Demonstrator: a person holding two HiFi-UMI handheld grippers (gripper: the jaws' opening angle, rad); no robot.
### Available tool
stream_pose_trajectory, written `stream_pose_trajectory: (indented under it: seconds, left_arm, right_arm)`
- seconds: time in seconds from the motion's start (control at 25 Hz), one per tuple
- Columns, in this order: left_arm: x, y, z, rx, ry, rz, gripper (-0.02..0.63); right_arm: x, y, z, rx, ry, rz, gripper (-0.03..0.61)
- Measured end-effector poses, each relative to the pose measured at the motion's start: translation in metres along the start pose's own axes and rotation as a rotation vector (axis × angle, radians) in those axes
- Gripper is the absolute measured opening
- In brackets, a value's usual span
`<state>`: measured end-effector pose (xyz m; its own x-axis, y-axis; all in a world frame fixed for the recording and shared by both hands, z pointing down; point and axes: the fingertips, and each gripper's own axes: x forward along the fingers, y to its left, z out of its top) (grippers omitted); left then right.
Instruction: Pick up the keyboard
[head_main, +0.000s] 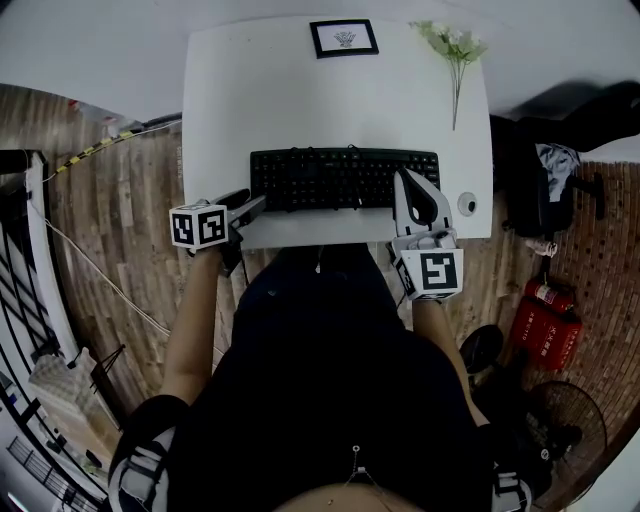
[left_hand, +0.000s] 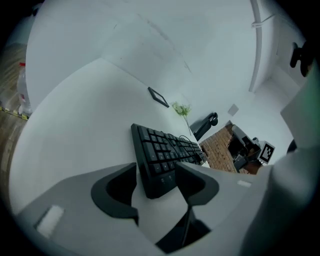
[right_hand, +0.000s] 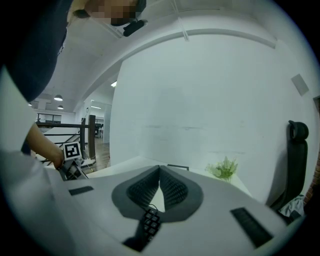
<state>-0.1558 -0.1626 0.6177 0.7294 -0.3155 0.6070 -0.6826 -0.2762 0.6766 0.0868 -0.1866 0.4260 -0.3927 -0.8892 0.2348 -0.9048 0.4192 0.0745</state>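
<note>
- We're looking down on a white rectangular bench (head_main: 300, 100), and the long black computer keyboard (head_main: 345, 178) lies flat on it, close along the near edge.
- The left gripper (left_hand: 156, 174) sits at the keyboard's left end with its jaws spread wide.
- In the left gripper view, the keyboard's near corner lies in the gap between the two dark pads (left_hand: 117, 192).
- We can't tell whether either pad touches the keyboard, and nothing is clamped.
- Over to the right gripper (right_hand: 160, 169): its jaws are pressed together tip to tip, with nothing held.
- From above, it lies over the keyboard's right end, pointing away from the person.
- In the right gripper view, a few black keys show just below the closed ribbed pads (right_hand: 142, 190).
- The left marker cube (head_main: 200, 225) hangs just off the bench's near left corner.
- The right marker cube (head_main: 432, 272) is off the near edge too.
- At the far edge of the bench, a small black-framed picture (head_main: 344, 38) lies flat.
- A green sprig with pale flowers (head_main: 455, 45) lies at the far right corner, well apart from the keyboard.
- The person's dark top (head_main: 320, 380) fills the foreground.
- Wooden plank floor (head_main: 120, 230) runs either side, and a red fire extinguisher (head_main: 545, 320) lies on it to the right.
</note>
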Motion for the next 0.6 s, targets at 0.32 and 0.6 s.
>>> stream_pose_trajectory:
  seconds: [0.32, 0.6]
  left_arm:
    - [0.009, -0.003, 0.006, -0.067, 0.021, -0.043, 0.229]
    - [0.014, 0.004, 0.002, -0.132, 0.045, -0.018, 0.222]
  right_arm:
    - [0.011, -0.012, -0.002, -0.049, 0.018, 0.064, 0.009]
    - [0.021, -0.039, 0.008, -0.076, 0.088, 0.073, 0.009]
